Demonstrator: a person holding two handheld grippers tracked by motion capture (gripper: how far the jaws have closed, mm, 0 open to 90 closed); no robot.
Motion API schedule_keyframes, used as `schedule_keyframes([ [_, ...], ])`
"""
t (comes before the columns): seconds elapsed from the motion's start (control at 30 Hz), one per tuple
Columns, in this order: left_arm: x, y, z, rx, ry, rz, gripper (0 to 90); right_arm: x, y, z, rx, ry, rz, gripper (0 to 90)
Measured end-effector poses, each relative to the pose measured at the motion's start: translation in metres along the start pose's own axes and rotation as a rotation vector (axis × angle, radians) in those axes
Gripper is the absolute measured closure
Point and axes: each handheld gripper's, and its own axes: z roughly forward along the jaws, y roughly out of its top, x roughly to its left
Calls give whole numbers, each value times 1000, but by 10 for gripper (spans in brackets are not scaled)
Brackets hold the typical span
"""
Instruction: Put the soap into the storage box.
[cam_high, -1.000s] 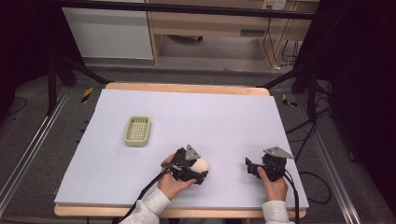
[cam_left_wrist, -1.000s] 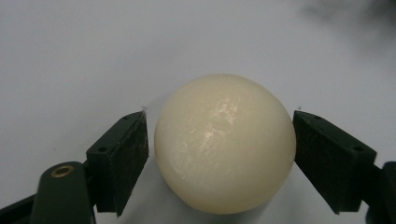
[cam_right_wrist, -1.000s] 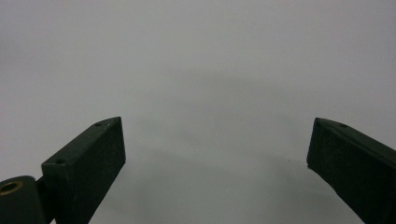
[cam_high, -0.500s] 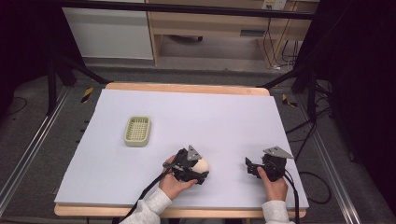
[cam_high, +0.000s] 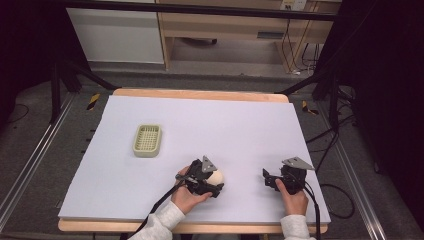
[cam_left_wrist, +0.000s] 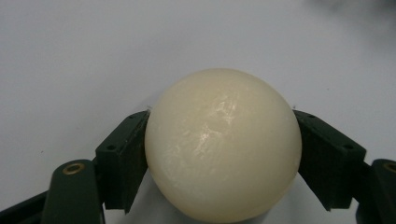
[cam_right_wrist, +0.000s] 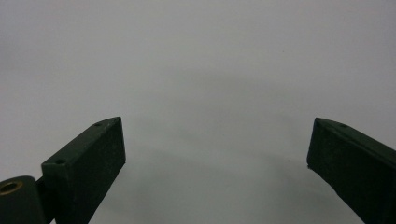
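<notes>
The cream ball (cam_left_wrist: 222, 144) looks smooth and slightly glossy, faintly pitted. The left tool (cam_left_wrist: 222, 163) has matt black plastic jaws. The surface (cam_high: 225, 130) is matt, paper-like.

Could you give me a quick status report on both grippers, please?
Left gripper shut on cream ball. Right gripper open, empty. Basket apart, path clear.

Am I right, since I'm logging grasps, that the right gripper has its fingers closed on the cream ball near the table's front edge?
Wrong hand: the left gripper has its fingers closed on the cream ball, as the left gripper view shows. The right gripper is open.
</notes>
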Motion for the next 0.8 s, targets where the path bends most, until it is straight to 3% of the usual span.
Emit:
schedule_keyframes([
  [0.5, -2, 1, -3, 9, 3, 11, 239, 0, 0, 0, 0, 2, 1, 47],
  [0.8, -1, 4, -14, -11, -2, 19, 239, 0, 0, 0, -1, 2, 1, 47],
])
